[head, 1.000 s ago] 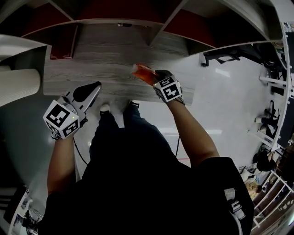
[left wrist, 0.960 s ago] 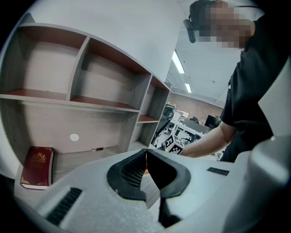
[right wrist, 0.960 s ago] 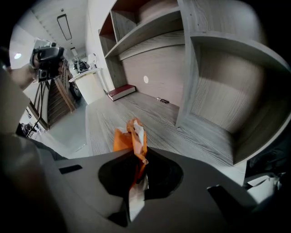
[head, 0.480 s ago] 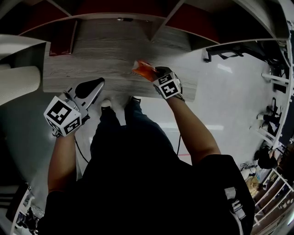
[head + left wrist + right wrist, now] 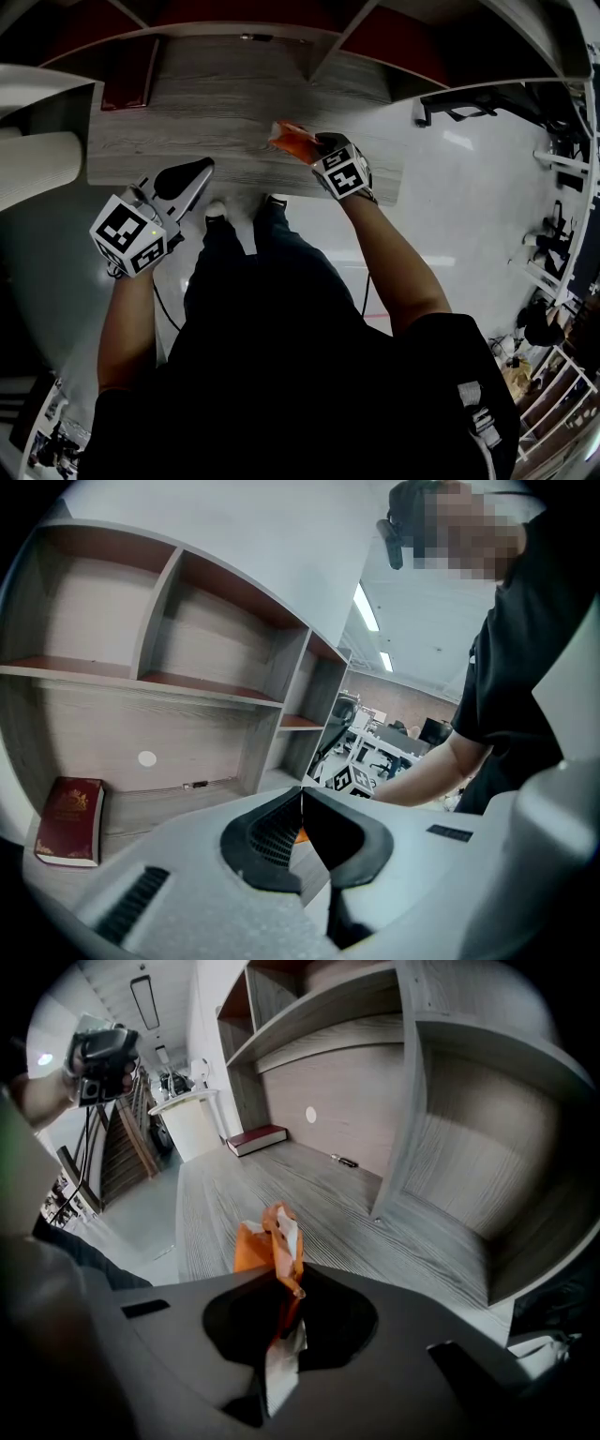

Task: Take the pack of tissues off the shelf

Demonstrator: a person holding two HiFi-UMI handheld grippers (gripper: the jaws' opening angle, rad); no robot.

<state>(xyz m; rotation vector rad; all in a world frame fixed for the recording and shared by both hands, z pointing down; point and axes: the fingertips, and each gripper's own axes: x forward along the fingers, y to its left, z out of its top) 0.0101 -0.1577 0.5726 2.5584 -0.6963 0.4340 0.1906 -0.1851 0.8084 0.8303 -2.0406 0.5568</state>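
Two tongs, one load. My right tongs [image 5: 281,1309] are clamped on the tissue pack [image 5: 270,1241], but only on a crumpled edge of its orange wrapper. The pack sits out over the front part of the wooden counter [image 5: 216,122], in front of the shelf unit [image 5: 234,639] and outside its cubbies. I can't tell if the pack's bottom touches the counter. My left tongs [image 5: 302,797] are closed with nothing in them, held off at the counter's left front edge, well apart from the pack.

Risks, biggest first:
- The grip is thin. With the wrapper only pinched, a quick swing or a tilt could let the pack slide out or tear the film, and it would probably drop to the counter or floor.
- An upright divider [image 5: 405,1101] stands near on my right side. A careless pull-back could clip it and knock the pack loose.

Containers, biggest first:
- The wide lower bay holds a red book [image 5: 67,819] lying flat at its left end, plus a small dark bit [image 5: 345,1161] by the back wall that is too small to name.
- The upper cubbies I can see hold nothing.
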